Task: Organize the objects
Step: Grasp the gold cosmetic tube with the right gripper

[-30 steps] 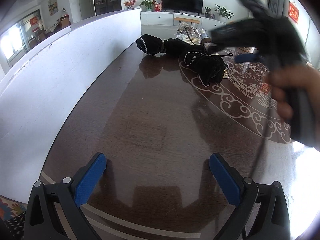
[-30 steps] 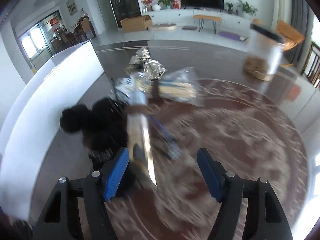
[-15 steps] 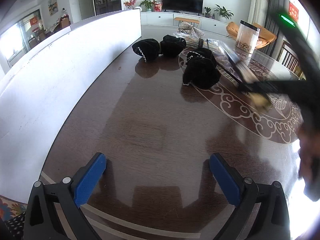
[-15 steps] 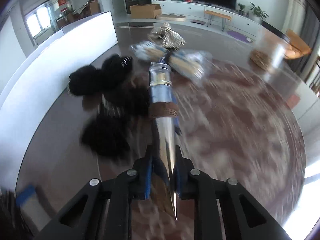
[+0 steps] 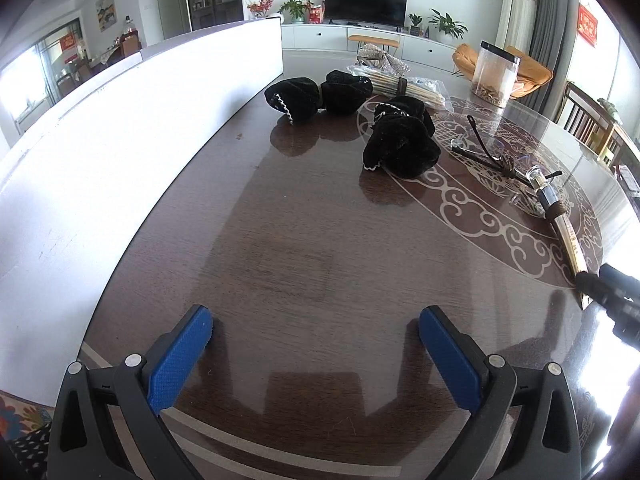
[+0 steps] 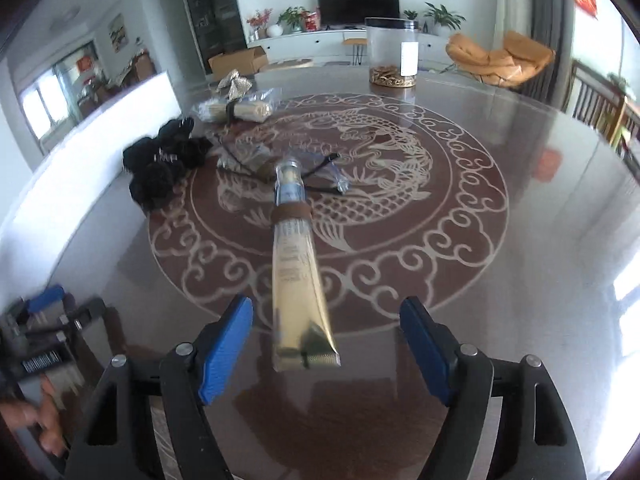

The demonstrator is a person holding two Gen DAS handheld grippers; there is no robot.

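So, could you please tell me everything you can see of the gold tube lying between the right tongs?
The gold tube is a shiny squeeze tube, seemingly plastic or foil, with small print, a flat crimped end and a brown band below its clear cap. It lies flat on the dark patterned table, crimped end nearest the camera, cap pointing away toward the glasses. The right tongs stand open either side, not touching it.

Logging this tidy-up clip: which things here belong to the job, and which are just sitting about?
Job:
gold tube, between the open right gripper jaws
black cloth pieces
glasses
stick bundle

Lying about:
clear jar
orange chair
television
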